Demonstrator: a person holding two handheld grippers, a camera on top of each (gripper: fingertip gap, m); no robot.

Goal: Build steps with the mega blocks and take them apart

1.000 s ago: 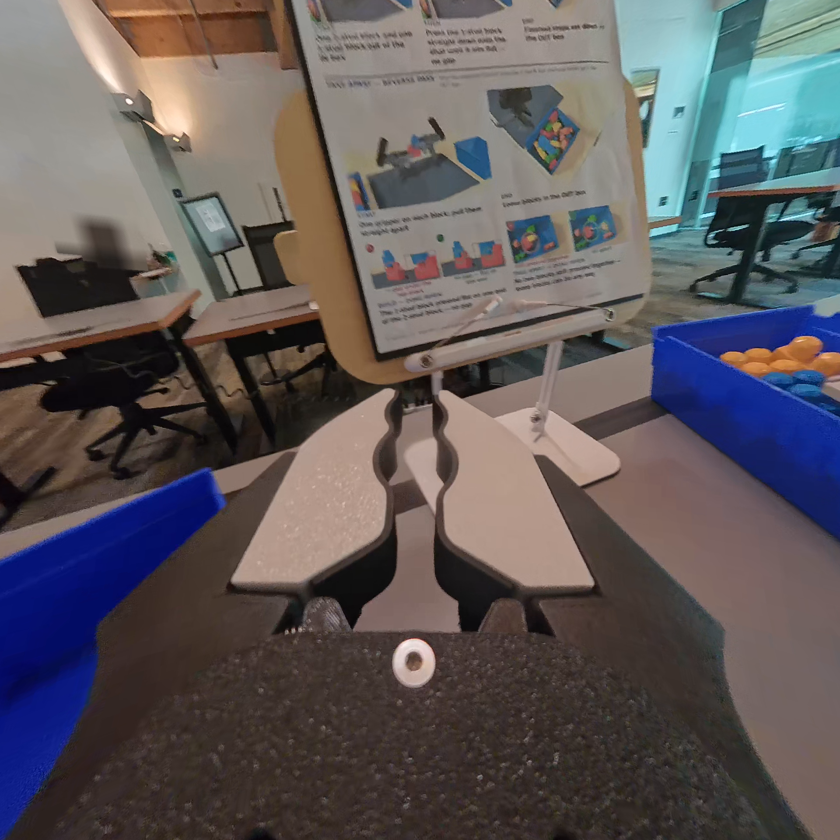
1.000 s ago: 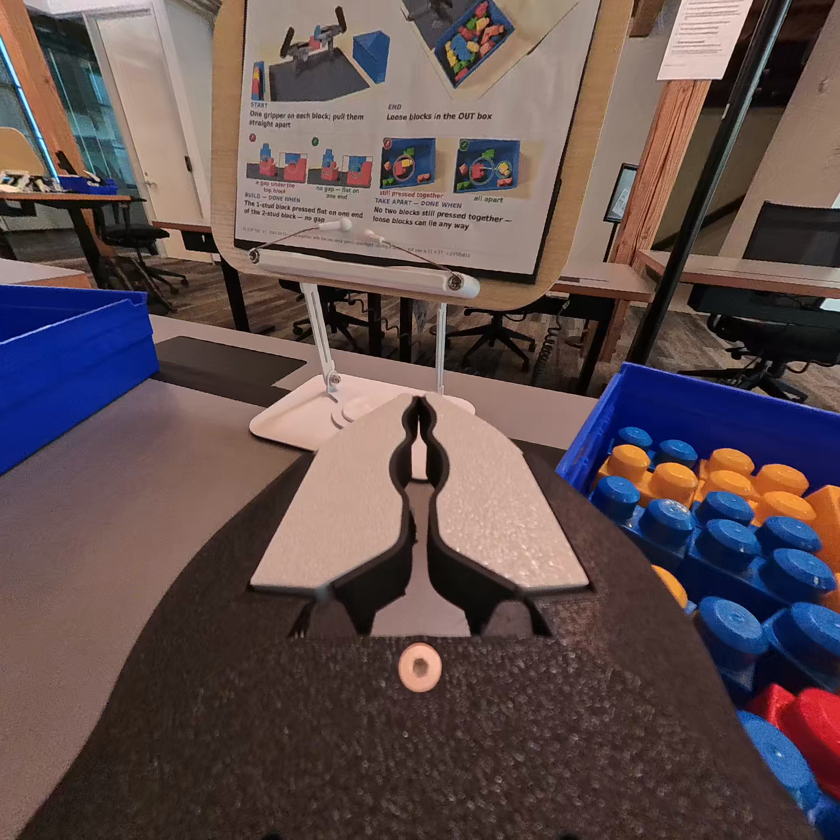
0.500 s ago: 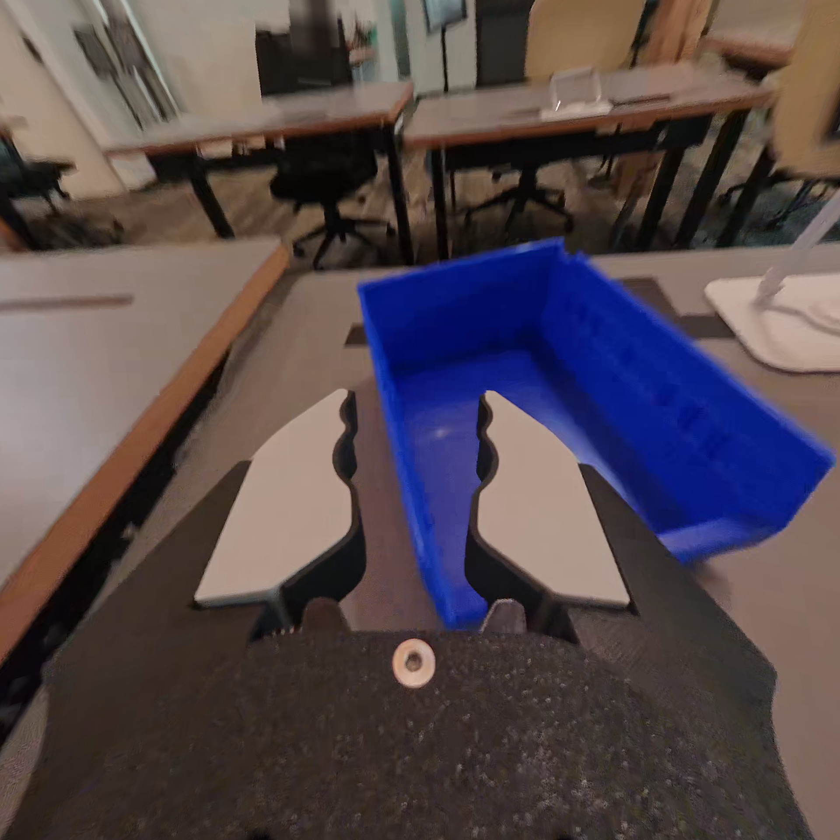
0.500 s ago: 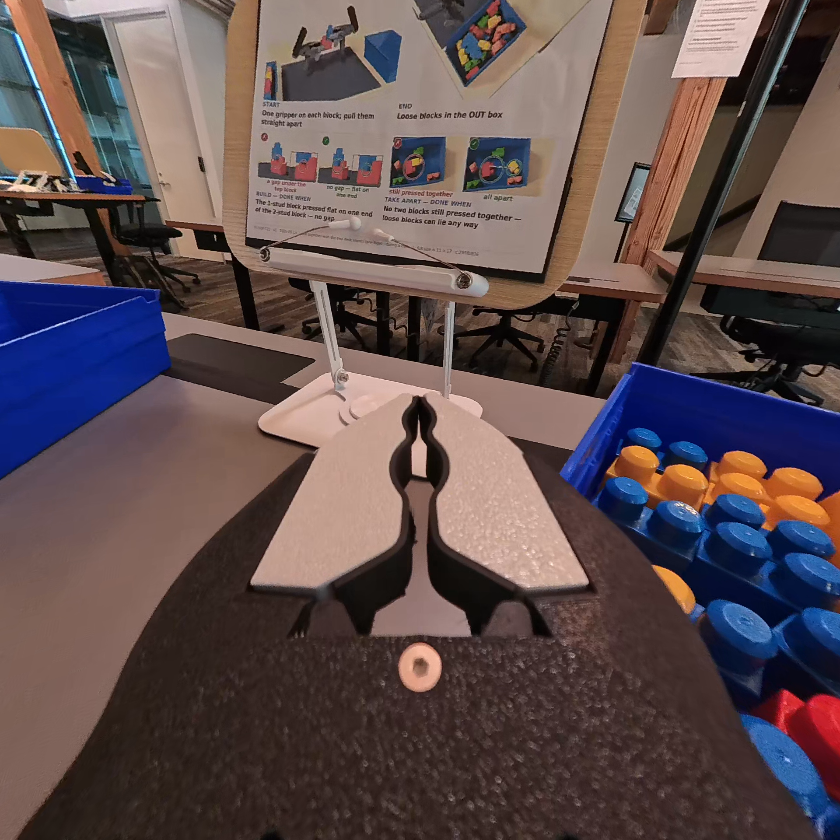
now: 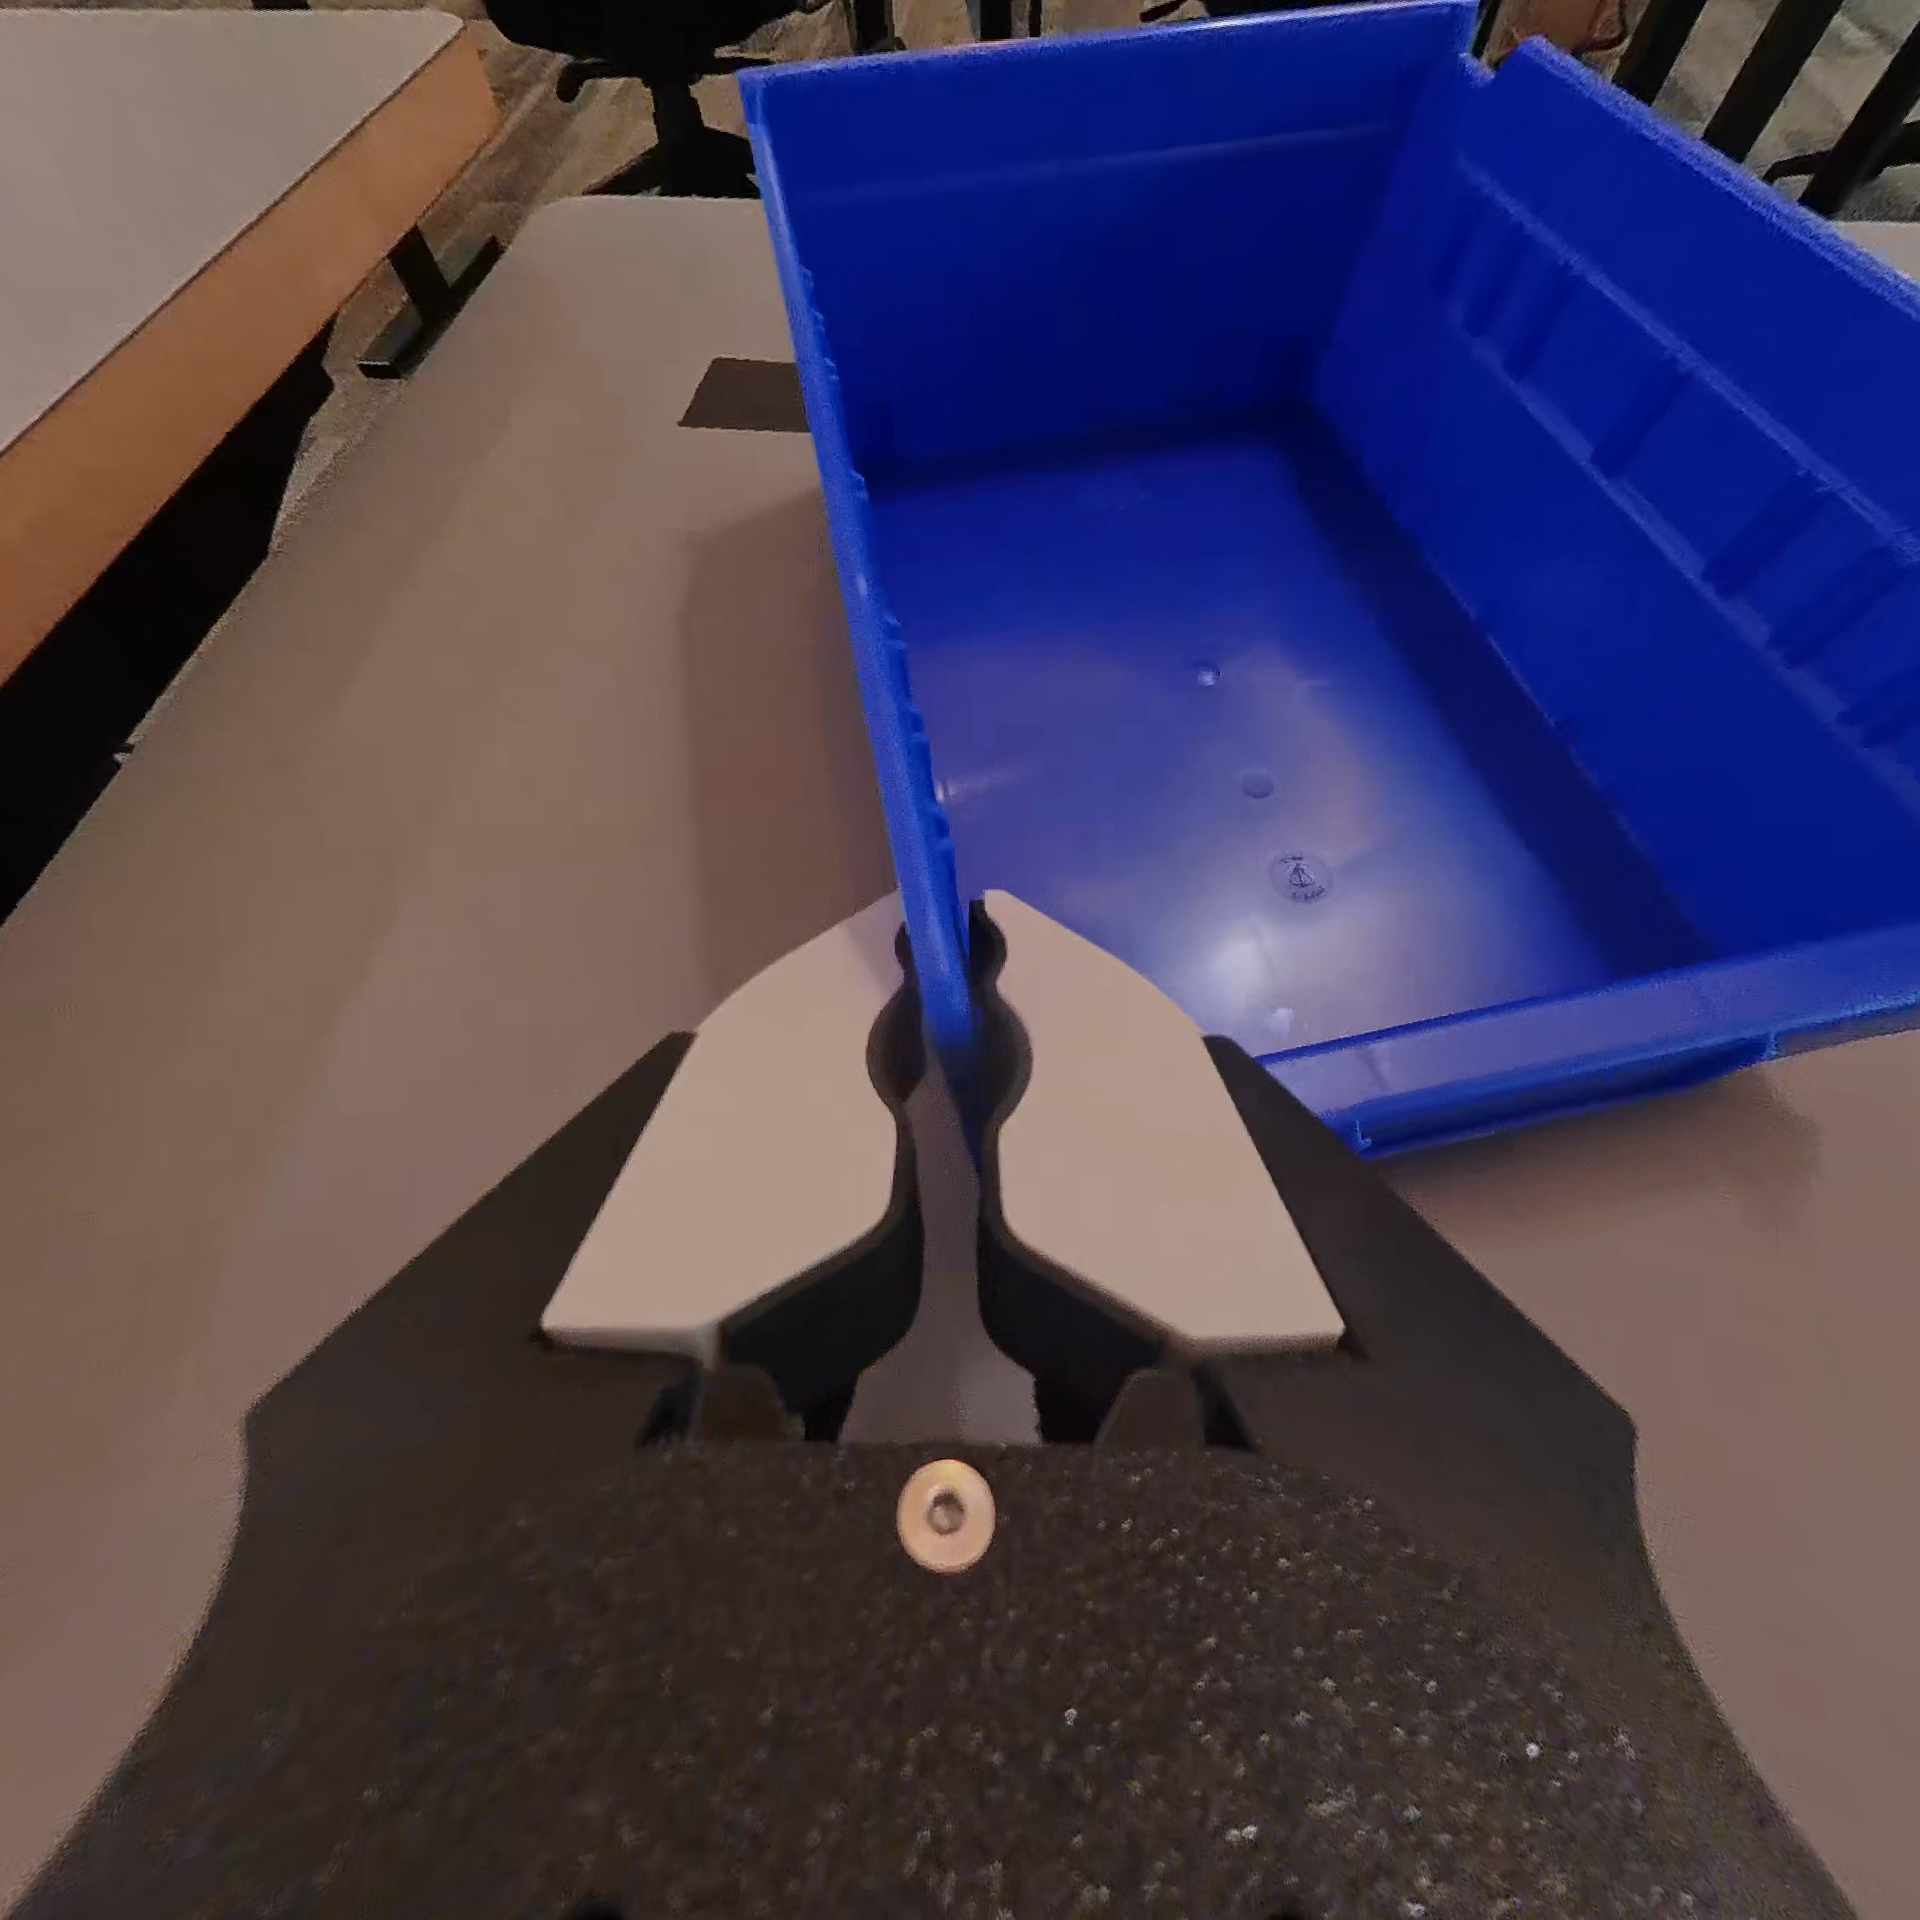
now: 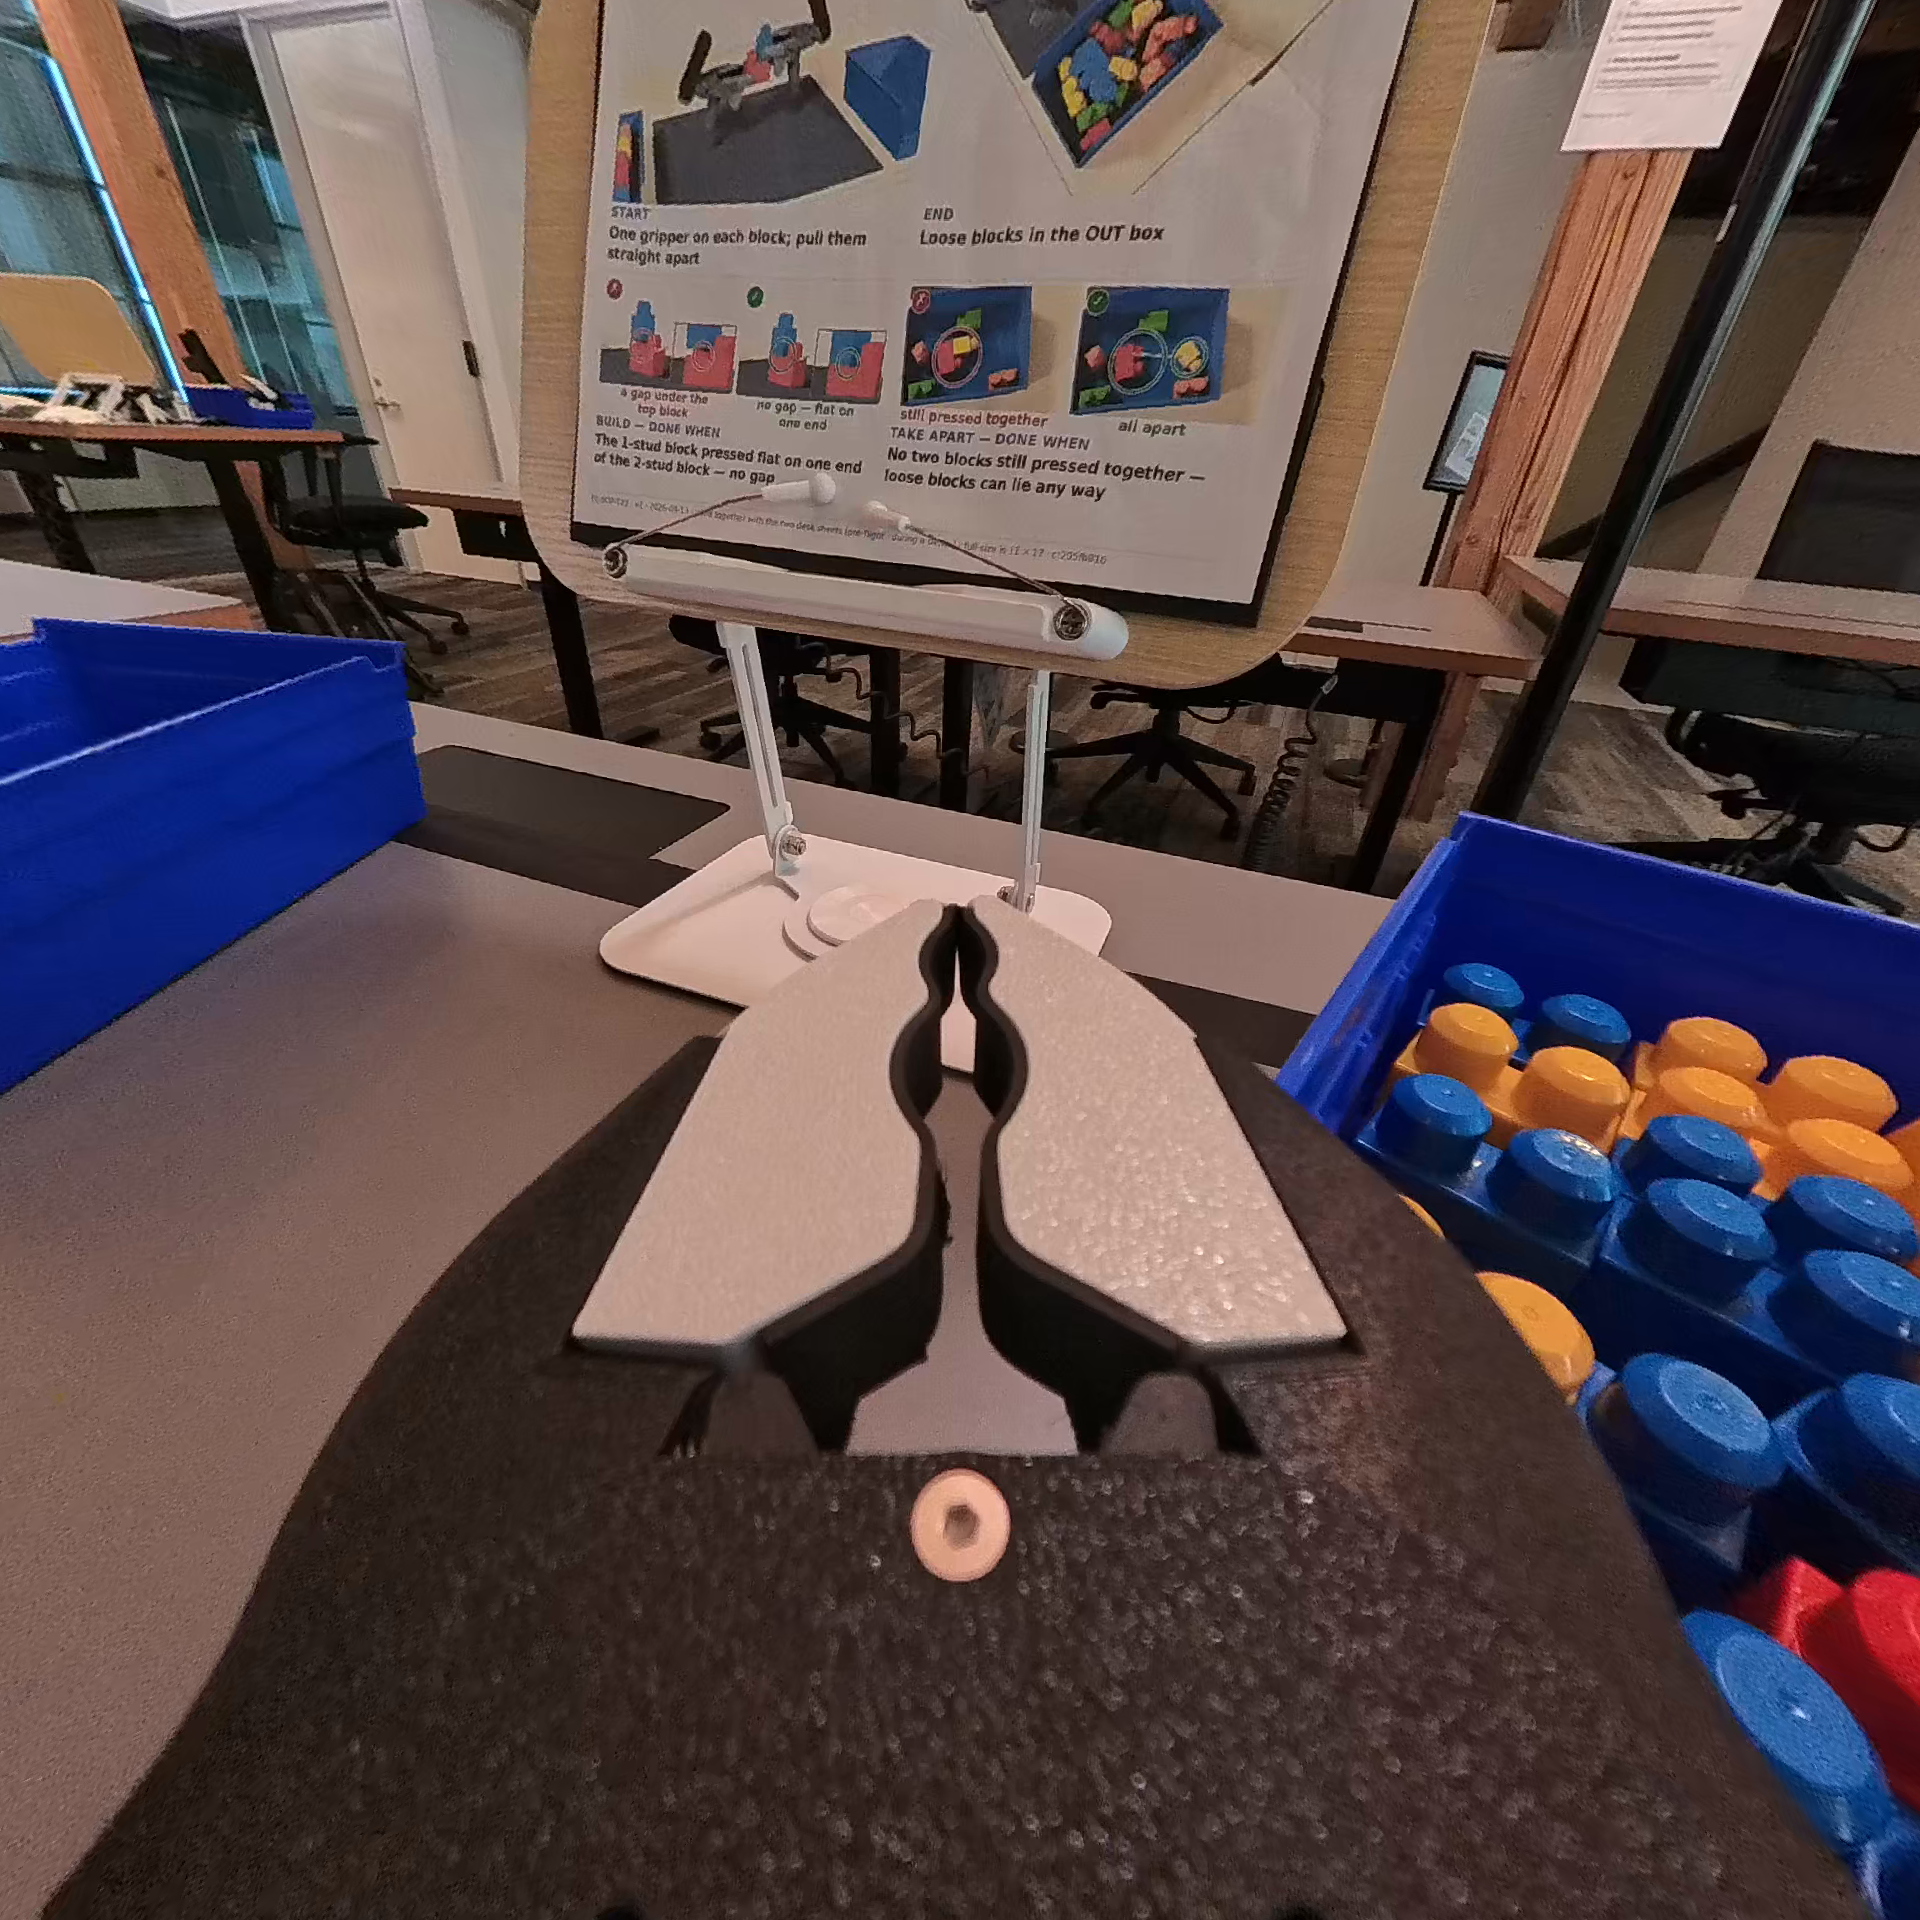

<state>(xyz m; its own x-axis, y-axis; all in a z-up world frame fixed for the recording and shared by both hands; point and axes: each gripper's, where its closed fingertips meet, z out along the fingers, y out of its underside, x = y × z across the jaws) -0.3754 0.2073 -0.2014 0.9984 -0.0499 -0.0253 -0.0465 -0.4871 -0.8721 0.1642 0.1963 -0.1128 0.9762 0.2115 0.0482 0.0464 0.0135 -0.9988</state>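
My left gripper (image 5: 940, 914) is shut on the near left wall of an empty blue bin (image 5: 1195, 312) that stands on the grey table. The wall runs between the two fingers. My right gripper (image 6: 954, 916) is shut and empty above the table. To its right a second blue bin (image 6: 1621, 904) holds several mega blocks: blue ones (image 6: 1704, 1236), orange ones (image 6: 1579, 1091) and a red one (image 6: 1860, 1631). The empty bin also shows in the right wrist view (image 6: 197, 769) at the far left.
A white stand (image 6: 727, 935) with an instruction board (image 6: 935, 291) is at the back middle of the grey table (image 6: 260, 1143). Dark mat strips (image 6: 561, 810) lie by it. Another table (image 5: 156, 208) stands to the left, beyond a gap. Office chairs and desks are behind. The tips of one gripper are about 55 cm away from the tips of the other.
My left gripper swung left and down from facing the board, opened over the empty blue bin, then closed on its left wall. My right gripper stayed shut and shifted only slightly.
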